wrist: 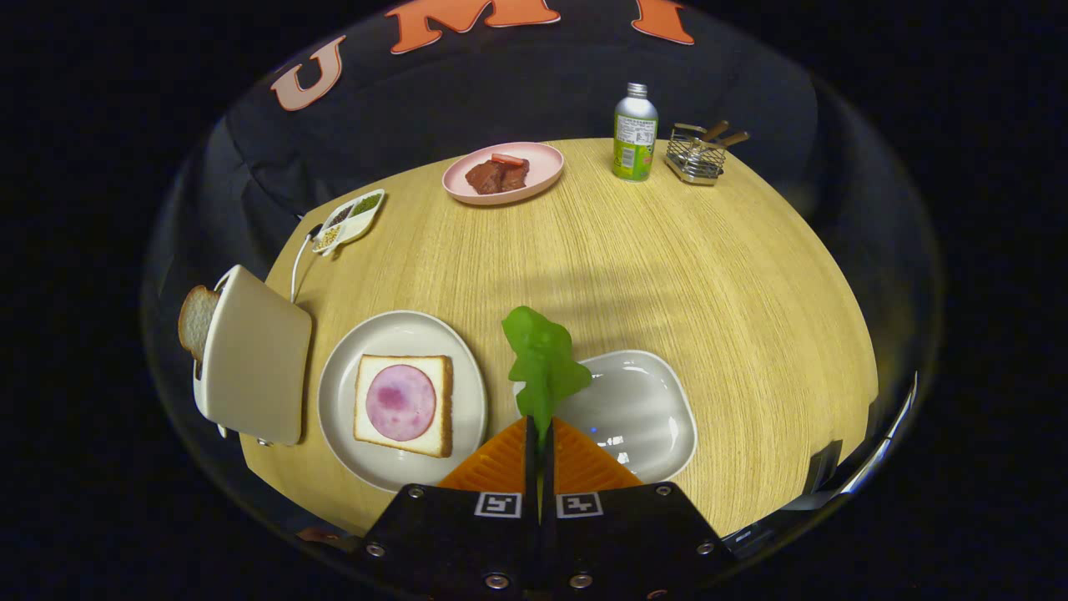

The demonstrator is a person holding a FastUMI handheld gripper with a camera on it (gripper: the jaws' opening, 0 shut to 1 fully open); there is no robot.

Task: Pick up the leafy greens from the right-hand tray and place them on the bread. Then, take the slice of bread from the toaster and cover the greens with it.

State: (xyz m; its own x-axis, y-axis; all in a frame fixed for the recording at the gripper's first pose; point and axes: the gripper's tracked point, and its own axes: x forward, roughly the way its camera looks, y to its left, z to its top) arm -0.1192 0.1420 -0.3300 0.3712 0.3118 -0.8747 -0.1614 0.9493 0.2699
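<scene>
— Where does the gripper view sit?

— On the gripper (539, 434) itself, behind its two fingers, raised above the near edge of the wooden table (667, 275) and tilted down across it.

— Which way does it face?

— Forward along the fingers, toward the far side, where the bottle (635, 133) stands against the dark cloth wall.

— How close is it?

— The white plate (334, 401) and the tray (659, 417) lie just ahead of the fingers; the fisheye bends the whole tabletop into sight

A staged kitchen booth: a wooden desk (667, 275) set with a toaster (254, 359), plates of food (400, 401), a drink bottle (635, 133) and a cutlery basket (697, 156), backed by black cloth.
</scene>
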